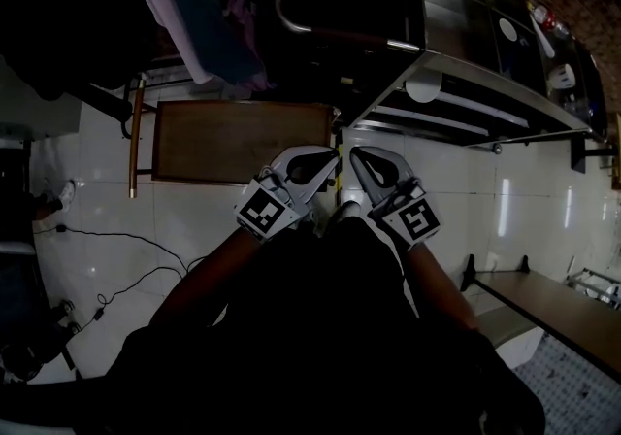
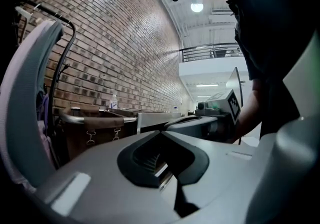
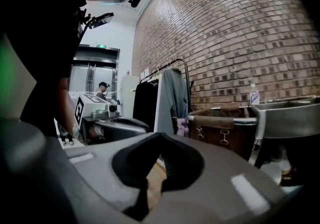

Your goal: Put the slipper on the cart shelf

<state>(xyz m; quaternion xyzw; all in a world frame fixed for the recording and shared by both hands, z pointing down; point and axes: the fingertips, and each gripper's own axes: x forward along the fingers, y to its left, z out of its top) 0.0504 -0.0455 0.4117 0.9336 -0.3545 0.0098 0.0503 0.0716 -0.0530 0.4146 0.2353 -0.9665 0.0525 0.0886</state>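
I make out no slipper in any view. Both grippers are held close together in front of my body, side by side and empty. My left gripper [image 1: 330, 159] [image 2: 162, 133] has its jaws together with nothing between them. My right gripper [image 1: 357, 157] [image 3: 159, 135] is likewise shut and holds nothing. Each shows in the other's view: the right gripper [image 2: 202, 122] and the left gripper [image 3: 114, 127]. The cart [image 1: 340, 6] stands dark just ahead, with a metal handle [image 1: 330, 33]. Its brown bag [image 2: 95, 124] [image 3: 220, 122] hangs under a steel rail.
A low wooden table [image 1: 243, 140] stands on the white tiled floor [image 1: 194, 219] ahead of the left gripper. A steel shelf unit [image 1: 466, 98] runs along the right. Clothes hang on a rack [image 1: 194, 6] [image 3: 167, 95]. A cable [image 1: 126, 273] lies on the floor at left.
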